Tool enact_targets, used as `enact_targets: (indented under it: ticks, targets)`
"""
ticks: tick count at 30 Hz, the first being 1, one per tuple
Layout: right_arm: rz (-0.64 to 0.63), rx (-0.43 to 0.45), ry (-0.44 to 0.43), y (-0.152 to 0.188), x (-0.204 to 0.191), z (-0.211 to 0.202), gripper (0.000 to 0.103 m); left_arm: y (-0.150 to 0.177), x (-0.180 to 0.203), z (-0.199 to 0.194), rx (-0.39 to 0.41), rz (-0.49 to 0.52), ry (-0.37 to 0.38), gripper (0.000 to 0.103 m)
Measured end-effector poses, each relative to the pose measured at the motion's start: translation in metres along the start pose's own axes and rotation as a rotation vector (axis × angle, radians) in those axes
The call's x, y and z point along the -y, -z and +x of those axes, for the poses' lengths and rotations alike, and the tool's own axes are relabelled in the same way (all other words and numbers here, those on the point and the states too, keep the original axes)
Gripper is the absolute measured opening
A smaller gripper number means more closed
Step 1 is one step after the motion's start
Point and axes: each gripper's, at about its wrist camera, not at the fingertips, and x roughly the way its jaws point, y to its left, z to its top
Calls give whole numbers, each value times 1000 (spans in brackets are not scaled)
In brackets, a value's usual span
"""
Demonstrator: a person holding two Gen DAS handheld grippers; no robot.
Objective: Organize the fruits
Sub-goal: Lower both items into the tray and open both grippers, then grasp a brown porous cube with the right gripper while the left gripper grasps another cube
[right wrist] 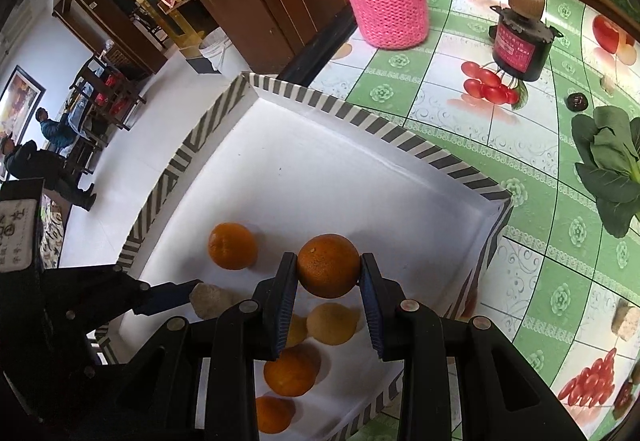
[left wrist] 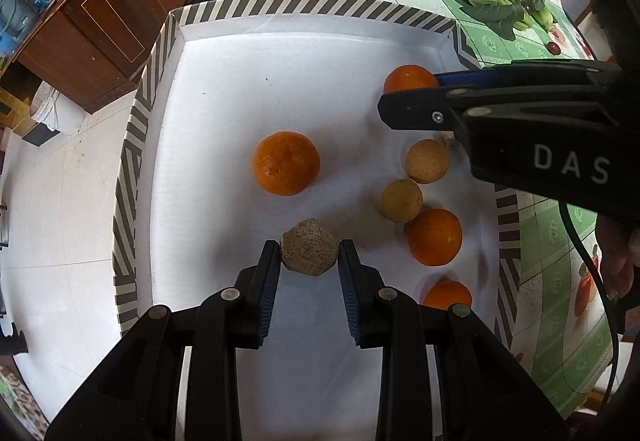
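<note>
Nearest us, our left gripper (left wrist: 309,255) clamps a rough grey-brown fruit (left wrist: 309,252) between both pads, low over the near end of the striped-rim white tray (left wrist: 132,145). Our right gripper (right wrist: 328,273) is closed on an orange (right wrist: 328,265), held above the tray's right side. Below it on the tray floor we see 2 tan round fruits (left wrist: 427,161) (left wrist: 401,200) just beside each other, with 2 more oranges (left wrist: 435,237) (left wrist: 447,295) nearer us along the right wall. A 5th orange (left wrist: 286,163) sits alone mid-tray. Beyond the tray, on the green fruit-print tablecloth (right wrist: 440,113), lie leafy greens (left wrist: 500,1), a dark pot with a pink label (right wrist: 520,41) and a pink knitted-sleeve cup (right wrist: 384,1).
</note>
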Motion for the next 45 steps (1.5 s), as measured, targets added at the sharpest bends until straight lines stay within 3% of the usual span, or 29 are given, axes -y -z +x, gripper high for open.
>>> enact_targets:
  ticks: [14,18,21,33,45]
  targets:
    - [39,11,-18,3,9,0,35,-5,6,10,-20,-18,-17,31]
    - [52,28,-19,8,12,-13,40,-3,7,9,-19,-19,-9,59]
    - [63,33,-18,13,13,-20,42,-2,9,5,-7,-10,-25,68]
    - [97,47,21,40,13,-41,53,7,13,-11,13,-10,-66,68]
    - [72,-4,72,75,7,-58,63,15,15,-24,38,-7,-79,68]
